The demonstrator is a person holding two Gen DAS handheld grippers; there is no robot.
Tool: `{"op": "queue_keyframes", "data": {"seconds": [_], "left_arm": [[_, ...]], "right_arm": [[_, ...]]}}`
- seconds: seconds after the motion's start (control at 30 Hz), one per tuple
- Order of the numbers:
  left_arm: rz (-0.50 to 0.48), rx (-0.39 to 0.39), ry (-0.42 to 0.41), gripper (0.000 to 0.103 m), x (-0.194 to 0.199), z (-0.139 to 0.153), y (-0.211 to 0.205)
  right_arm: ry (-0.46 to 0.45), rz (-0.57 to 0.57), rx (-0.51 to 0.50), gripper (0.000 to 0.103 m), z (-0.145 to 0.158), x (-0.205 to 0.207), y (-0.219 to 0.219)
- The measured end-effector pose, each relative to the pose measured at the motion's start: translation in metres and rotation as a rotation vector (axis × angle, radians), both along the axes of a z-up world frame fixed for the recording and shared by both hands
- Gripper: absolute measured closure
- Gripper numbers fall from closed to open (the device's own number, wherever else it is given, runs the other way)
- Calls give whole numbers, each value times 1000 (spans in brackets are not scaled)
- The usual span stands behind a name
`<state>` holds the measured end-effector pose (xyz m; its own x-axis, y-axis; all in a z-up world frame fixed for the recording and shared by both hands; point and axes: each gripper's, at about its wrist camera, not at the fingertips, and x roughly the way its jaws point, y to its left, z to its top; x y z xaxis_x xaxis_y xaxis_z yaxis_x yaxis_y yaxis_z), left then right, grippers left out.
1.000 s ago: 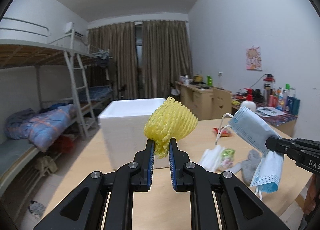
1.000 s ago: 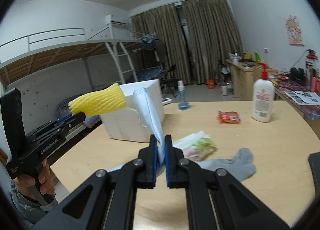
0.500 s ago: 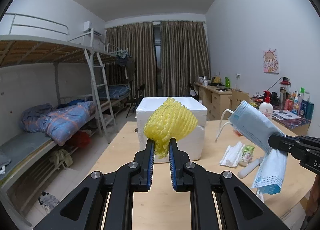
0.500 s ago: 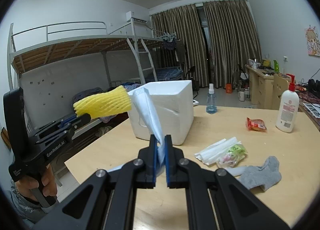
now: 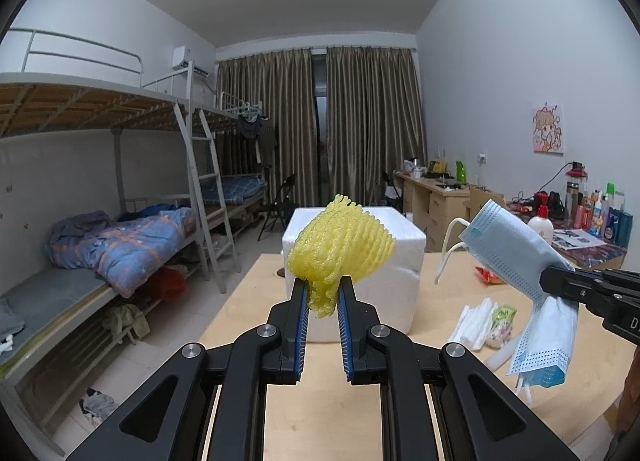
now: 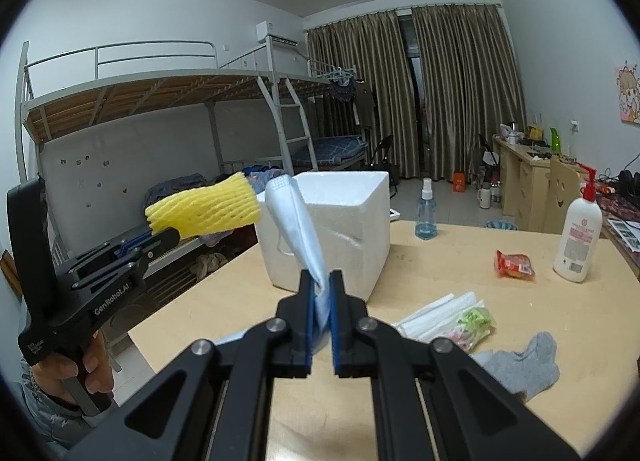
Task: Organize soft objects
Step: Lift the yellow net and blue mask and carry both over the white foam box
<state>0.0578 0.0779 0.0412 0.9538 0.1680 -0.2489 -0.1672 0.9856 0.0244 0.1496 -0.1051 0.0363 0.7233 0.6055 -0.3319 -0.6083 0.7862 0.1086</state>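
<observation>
The left hand-held gripper pinches a yellow foam fruit net; the right hand-held gripper pinches a blue face mask. Neither is in the white foam box yet. A grey sock and tissue packs lie on the table.

A yellow ribbed net and a pale blue mask are seen; the box is white, the sock grey, the table light wood.
</observation>
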Motion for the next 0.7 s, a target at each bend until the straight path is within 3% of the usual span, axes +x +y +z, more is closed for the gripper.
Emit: {"op": "queue_keyframes", "data": {"seconds": [0.7], "left_arm": [[0,24,-29,88,45,40,18]], "right_arm": [[-21,-18,-22,94,37,48,24]]}}
